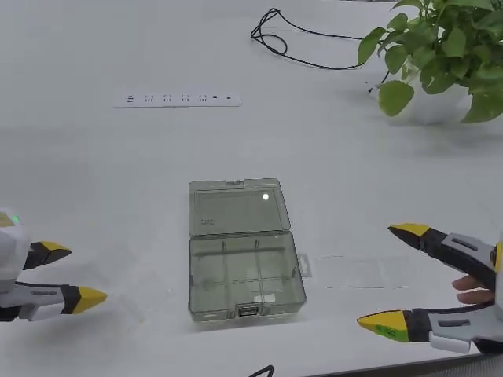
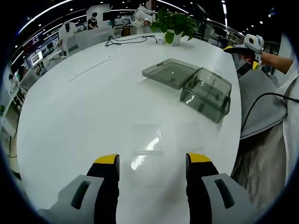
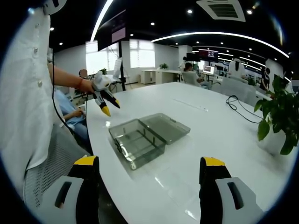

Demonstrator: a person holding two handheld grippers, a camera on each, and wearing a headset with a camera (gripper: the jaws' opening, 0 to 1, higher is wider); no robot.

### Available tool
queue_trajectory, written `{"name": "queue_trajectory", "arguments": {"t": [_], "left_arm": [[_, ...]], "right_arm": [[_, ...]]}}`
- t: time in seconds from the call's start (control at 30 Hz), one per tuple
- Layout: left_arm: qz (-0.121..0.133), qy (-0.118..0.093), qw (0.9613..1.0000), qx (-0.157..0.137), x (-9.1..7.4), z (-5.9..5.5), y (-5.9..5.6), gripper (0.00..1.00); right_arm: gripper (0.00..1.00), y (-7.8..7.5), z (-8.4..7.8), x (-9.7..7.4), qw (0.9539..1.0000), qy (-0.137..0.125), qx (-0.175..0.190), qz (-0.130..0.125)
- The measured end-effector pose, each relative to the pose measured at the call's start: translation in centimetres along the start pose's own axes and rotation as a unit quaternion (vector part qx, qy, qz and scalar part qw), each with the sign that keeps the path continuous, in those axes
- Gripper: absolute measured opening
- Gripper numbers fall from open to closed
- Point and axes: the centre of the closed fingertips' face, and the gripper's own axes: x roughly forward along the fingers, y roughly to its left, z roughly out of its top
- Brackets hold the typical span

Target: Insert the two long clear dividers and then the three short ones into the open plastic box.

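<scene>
A: Jaws?
B: Left gripper (image 1: 82,274), right gripper (image 1: 379,275) both released, empty. Box (image 1: 191,275) centred between them; clear divider (image 1: 361,271) flat beside it (barely visible).
A: Risk?
B: Pinching it flush off slick tabletop (image 1: 118,196), likely skids.

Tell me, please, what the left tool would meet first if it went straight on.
Probably the clear divider lying flat on the table just ahead of the left tool, though depth is unclear.

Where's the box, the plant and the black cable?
box (image 1: 236,208), head view, middle of its open lid
plant (image 1: 440,47), head view, leaves near its middle
cable (image 1: 253,34), head view, left end of its loop
</scene>
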Motion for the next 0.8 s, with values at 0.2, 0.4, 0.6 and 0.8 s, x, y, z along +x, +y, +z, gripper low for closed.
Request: {"name": "queue_trajectory", "arguments": {"t": [0.2,0.4,0.6,0.8], "left_arm": [[0.004,0.034,0.9994,-0.005,0.7,-0.9,0.3,0.53],[0.004,0.064,0.9980,0.002,1.3,-1.8,0.2,0.51],[0.009,0.088,0.9961,0.008,1.6,-2.4,0.2,0.47],[0.021,0.097,0.9950,0.016,1.6,-2.5,0.4,0.42]], "right_arm": [[0.89,-0.5,-0.3,-0.1,1.0000,-0.002,0.001,-0.001],[0.89,-0.9,-0.5,-0.2,1.0000,-0.001,0.002,-0.001],[0.89,-1.1,-0.6,-0.2,1.0000,-0.002,0.003,-0.002],[0.89,-1.2,-0.6,-0.2,1.0000,-0.003,0.004,-0.002]]}}
